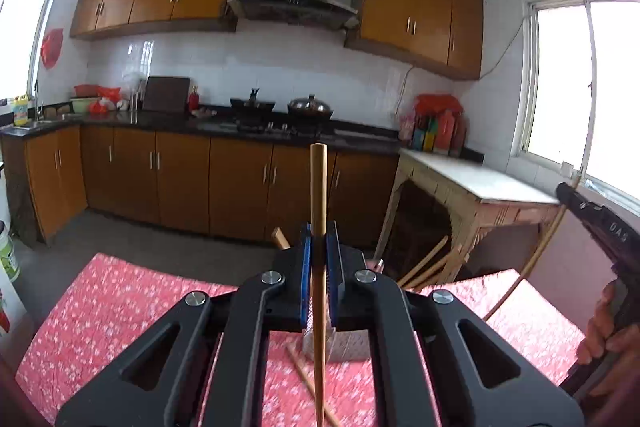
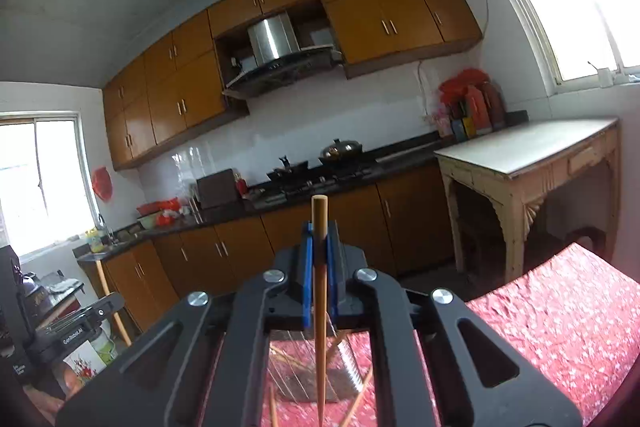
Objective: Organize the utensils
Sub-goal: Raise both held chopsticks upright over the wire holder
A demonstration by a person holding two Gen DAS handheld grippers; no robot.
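Above the red floral tablecloth [image 1: 100, 307], we clamp a wooden chopstick in each tool: our left gripper [image 1: 319, 247] pinches one chopstick [image 1: 319, 211] between its blue pads [image 1: 306, 267], upright, its blunt end poking past the tips, and our right gripper [image 2: 319, 247] grips a second chopstick [image 2: 319, 259] the same way. Only the left view shows the loose chopsticks [image 1: 424, 267] fanning out beyond the jaws, another lying on the cloth [image 1: 306, 379] under the tool, and our right hand [image 1: 608, 331] on its black handle. Only the right view shows the wire holder [image 2: 308, 375] directly beneath the held stick, with loose sticks [image 2: 360, 391] beside it.
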